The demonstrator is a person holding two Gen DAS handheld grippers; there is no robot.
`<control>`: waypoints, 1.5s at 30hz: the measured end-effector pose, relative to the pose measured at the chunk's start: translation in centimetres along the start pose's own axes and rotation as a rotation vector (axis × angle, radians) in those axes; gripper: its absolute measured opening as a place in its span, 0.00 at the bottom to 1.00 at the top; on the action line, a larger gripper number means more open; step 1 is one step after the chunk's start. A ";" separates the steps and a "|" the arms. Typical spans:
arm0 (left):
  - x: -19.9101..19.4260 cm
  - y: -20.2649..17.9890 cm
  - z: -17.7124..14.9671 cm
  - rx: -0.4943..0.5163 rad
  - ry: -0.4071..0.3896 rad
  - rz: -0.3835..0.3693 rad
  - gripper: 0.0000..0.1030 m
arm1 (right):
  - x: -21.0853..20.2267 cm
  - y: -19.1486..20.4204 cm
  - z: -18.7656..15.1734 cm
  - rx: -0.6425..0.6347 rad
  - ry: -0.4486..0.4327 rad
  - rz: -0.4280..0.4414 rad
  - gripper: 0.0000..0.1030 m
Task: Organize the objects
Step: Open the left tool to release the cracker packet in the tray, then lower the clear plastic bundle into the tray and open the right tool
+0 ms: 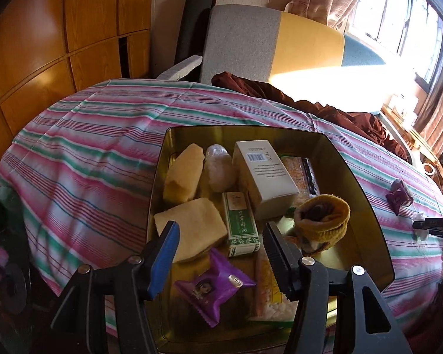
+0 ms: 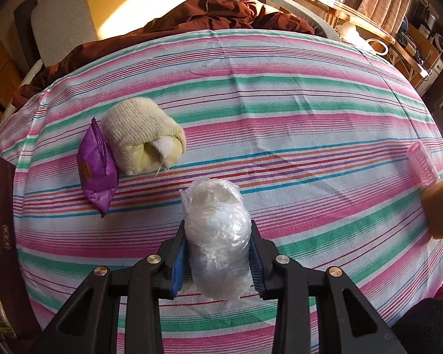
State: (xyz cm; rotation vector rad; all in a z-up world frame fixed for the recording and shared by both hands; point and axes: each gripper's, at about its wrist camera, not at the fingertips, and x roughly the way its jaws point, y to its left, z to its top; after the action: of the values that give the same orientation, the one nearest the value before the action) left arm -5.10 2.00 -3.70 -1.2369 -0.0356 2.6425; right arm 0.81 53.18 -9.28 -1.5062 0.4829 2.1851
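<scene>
Clamped between the jaws of the right gripper [image 2: 218, 261] is a plastic-wrapped bundle [image 2: 217, 236], held lengthwise along the fingers with its far end projecting past the tips. It hangs low over the bed [image 2: 280, 112], which carries a striped sheet; whether the bundle touches the sheet cannot be told. The grip on its long sides suits a soft, rounded item, and the likely purpose is to carry it to the tin.

Loose items visible on the sheet in the right wrist view:
- one purple snack packet [image 2: 96, 168], far left, leaning against one rolled cream sock [image 2: 141, 140];
- one pink hair roller [image 2: 422, 162] at the right edge, touching one tan block [image 2: 440, 209].

The left gripper [image 1: 220, 244] hovers above the gold tin [image 1: 366, 206], jaws apart and holding nothing. The tin serves as the collecting container and stands on the left part of the bed.

Contents of the tin, counted:
- two tan sponge blocks [image 1: 184, 177], at the left;
- one wrapped bundle [image 1: 220, 171], far side;
- one white carton [image 1: 265, 174], centre;
- one green-and-white box [image 1: 240, 224], just near of the carton;
- one yellow sock roll [image 1: 322, 218], right;
- one purple packet [image 1: 212, 286], near side.

Flat packets lie under these; their number cannot be told.

Judgement: sorting is well advanced, with five items outside the tin, including the held one.
</scene>
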 end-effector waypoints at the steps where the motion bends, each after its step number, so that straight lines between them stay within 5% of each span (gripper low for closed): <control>1: 0.0 0.3 -0.2 -0.007 0.000 0.002 0.58 | -0.4 0.0 0.0 0.004 -0.013 0.007 0.35; 12: -0.1 0.8 -0.9 -0.013 -0.009 -0.031 0.59 | -5.1 2.5 -1.9 -0.012 -0.129 0.082 0.35; 21: -0.1 0.7 -1.2 -0.004 -0.006 -0.052 0.60 | -8.8 15.0 -2.6 -0.257 -0.201 0.287 0.35; 32: -0.4 1.5 -1.8 -0.009 -0.002 -0.058 0.61 | -7.5 29.1 -3.2 -0.467 -0.152 0.409 0.35; 45: 0.1 2.5 -2.0 -0.030 0.011 -0.059 0.61 | -1.8 34.0 -3.8 -0.473 0.053 0.438 0.44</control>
State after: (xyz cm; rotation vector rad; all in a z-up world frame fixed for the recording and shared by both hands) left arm -4.11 -0.54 -5.34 -1.2402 -0.1092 2.5937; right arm -13.98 22.37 -7.70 -1.8390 0.3494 2.7498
